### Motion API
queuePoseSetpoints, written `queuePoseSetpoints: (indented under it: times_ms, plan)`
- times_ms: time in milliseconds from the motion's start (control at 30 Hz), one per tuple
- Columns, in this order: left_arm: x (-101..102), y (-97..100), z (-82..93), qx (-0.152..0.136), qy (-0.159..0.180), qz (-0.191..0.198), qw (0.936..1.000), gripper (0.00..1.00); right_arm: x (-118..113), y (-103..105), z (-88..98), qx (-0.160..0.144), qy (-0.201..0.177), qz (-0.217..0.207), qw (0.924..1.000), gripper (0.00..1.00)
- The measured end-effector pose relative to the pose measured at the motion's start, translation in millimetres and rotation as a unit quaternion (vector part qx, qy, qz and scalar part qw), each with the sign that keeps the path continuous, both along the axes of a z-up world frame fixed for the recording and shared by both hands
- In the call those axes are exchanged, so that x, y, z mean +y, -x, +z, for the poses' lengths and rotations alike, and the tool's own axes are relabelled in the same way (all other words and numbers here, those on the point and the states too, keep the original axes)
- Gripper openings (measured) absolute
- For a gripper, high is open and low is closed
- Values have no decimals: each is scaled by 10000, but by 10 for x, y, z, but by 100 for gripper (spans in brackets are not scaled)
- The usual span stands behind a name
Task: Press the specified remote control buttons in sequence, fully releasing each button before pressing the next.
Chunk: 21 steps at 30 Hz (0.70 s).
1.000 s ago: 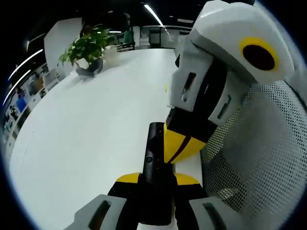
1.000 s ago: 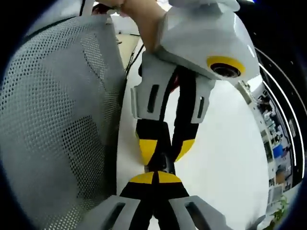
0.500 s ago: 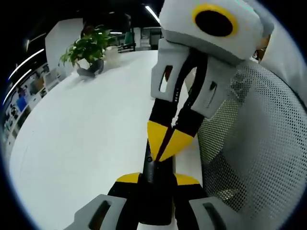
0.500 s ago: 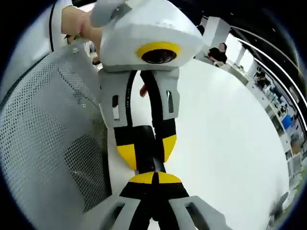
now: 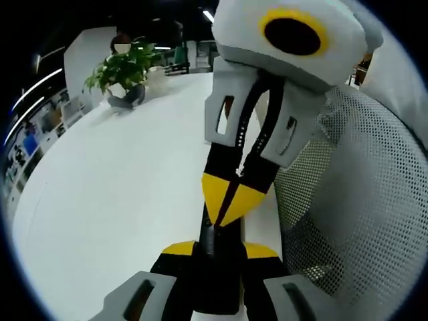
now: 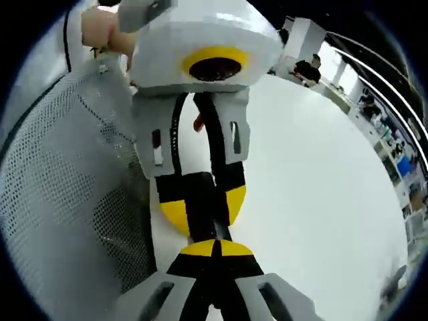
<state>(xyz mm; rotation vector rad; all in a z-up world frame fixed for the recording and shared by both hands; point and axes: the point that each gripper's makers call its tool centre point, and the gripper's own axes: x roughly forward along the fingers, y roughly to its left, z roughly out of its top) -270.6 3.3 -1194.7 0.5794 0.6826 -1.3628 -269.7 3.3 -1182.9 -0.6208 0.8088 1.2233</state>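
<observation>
A black remote control (image 5: 215,235) runs lengthwise between the yellow-tipped jaws of my left gripper (image 5: 219,249), which is shut on it. My right gripper (image 5: 229,199) comes down from above with its jaws shut together, and its yellow tip rests on the remote's upper face. In the right gripper view, my right gripper (image 6: 214,248) points its closed tip at the remote (image 6: 199,200). The left gripper (image 6: 204,210) holds the remote there from the far side. The buttons are hidden under the tips.
Everything hangs over a white table (image 5: 120,187). A grey mesh chair back (image 5: 354,200) stands close on one side, also seen as the mesh chair (image 6: 60,194). A potted plant (image 5: 124,65) sits at the table's far end. A person's hand (image 6: 100,30) grips the left gripper.
The right gripper has swung from beside the remote to directly over it, and its closed tip now sits on the remote. The left gripper's hold is unchanged.
</observation>
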Motion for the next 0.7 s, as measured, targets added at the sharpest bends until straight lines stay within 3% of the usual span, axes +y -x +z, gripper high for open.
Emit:
queuePoseSetpoints:
  times_ms: [67, 200, 300, 333, 433, 600, 700]
  plan:
    - [-2, 1, 0, -2, -10, -4, 10000, 24, -23, -14, 13, 112, -55, 73, 9999, 0]
    - [-1, 1, 1, -4, 27, 11, 10000, 24, -37, -107, 35, 34, 55, 112, 9999, 0]
    - [0, 3, 3, -6, 62, 21, 10000, 24, 10, -110, 14, 332, 18, 66, 9994, 0]
    - [0, 5, 4, -6, 66, 20, 10000, 24, -8, -79, -35, 422, 160, 142, 9989, 0]
    - [1, 6, 4, -5, 71, 20, 10000, 24, -15, -66, -27, 383, 239, 266, 9986, 0]
    - [4, 9, 4, -5, 94, 26, 10000, 24, -10, -89, -41, 800, 328, -6, 9963, 0]
    - [4, 11, 5, -10, 90, 14, 10000, 24, 4, -95, -50, 882, 411, 51, 9952, 0]
